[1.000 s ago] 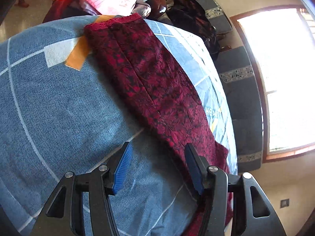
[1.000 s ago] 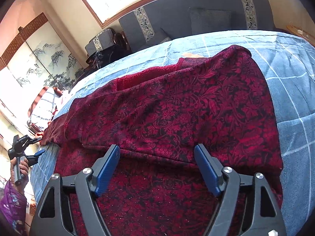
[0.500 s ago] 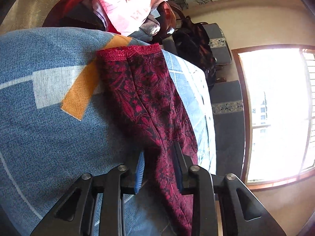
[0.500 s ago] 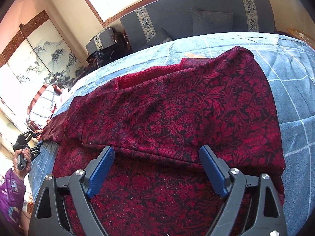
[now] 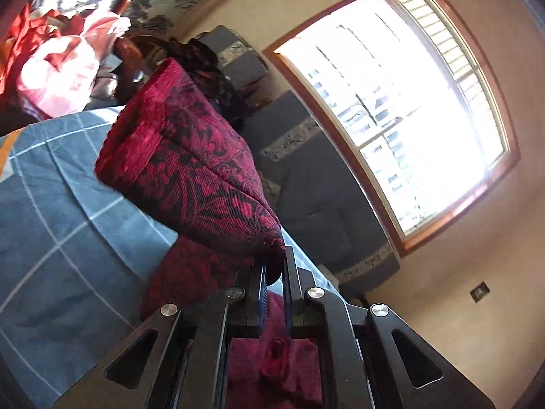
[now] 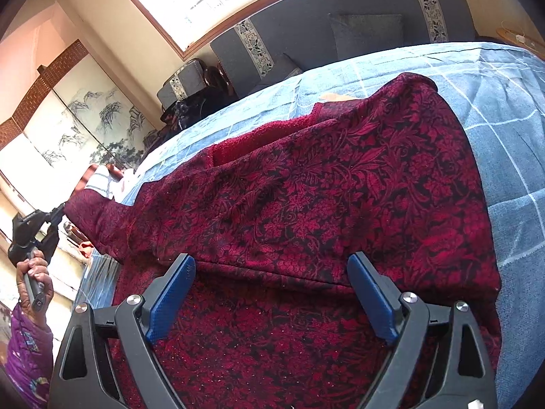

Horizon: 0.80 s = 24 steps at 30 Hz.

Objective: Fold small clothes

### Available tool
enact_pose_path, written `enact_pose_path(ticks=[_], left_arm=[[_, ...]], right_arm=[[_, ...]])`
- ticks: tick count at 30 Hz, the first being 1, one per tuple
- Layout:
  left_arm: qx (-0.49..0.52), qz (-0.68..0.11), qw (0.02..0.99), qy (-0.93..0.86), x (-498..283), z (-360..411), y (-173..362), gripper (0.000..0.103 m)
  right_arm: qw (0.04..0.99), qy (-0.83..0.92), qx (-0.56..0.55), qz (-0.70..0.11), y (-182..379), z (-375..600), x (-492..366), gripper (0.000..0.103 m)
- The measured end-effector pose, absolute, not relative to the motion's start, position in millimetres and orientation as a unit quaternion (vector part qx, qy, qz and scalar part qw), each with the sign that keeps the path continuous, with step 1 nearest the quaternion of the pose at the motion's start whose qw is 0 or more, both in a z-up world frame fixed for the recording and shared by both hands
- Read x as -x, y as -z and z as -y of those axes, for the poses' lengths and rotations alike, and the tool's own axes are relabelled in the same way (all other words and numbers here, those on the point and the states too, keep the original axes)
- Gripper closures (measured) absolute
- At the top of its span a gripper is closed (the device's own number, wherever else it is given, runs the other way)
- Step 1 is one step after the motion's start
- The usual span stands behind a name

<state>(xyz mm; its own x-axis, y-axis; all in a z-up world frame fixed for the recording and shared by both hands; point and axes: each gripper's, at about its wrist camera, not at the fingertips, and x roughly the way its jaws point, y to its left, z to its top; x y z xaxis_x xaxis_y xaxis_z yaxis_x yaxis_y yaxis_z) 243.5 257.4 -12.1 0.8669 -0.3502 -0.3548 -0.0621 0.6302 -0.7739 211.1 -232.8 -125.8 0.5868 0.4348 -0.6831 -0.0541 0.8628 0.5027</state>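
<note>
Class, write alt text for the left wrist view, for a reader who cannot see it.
The left gripper is shut on an end of a red and black patterned garment, lifting it off a blue checked bedspread. Behind are a bright window and a grey sofa.

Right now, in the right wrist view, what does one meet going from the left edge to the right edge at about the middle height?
Hand holding the left gripper → red patterned garment → blue checked bedsheet.
</note>
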Motion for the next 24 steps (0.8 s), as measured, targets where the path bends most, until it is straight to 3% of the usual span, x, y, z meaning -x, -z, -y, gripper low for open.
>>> enact_pose_path(ticks=[6, 13, 19, 24], left_arm=[[0.366, -0.283, 0.868, 0.181, -256, -135, 13, 0.095], [0.309, -0.360, 0.853, 0.217, -263, -29, 81, 0.095], [0.265, -0.393, 0.849, 0.232, -253, 10, 111, 0.095], [0.264, -0.344, 0.871, 0.231, -221, -5, 88, 0.093]], right_arm=[[0.859, -0.149, -0.241, -0.427, 127, 241, -210, 0.014], [0.854, -0.156, -0.264, -0.420, 129, 249, -206, 0.014], [0.849, -0.162, -0.280, -0.417, 132, 255, -202, 0.014], [0.817, -0.200, -0.367, -0.398, 126, 274, -200, 0.013]])
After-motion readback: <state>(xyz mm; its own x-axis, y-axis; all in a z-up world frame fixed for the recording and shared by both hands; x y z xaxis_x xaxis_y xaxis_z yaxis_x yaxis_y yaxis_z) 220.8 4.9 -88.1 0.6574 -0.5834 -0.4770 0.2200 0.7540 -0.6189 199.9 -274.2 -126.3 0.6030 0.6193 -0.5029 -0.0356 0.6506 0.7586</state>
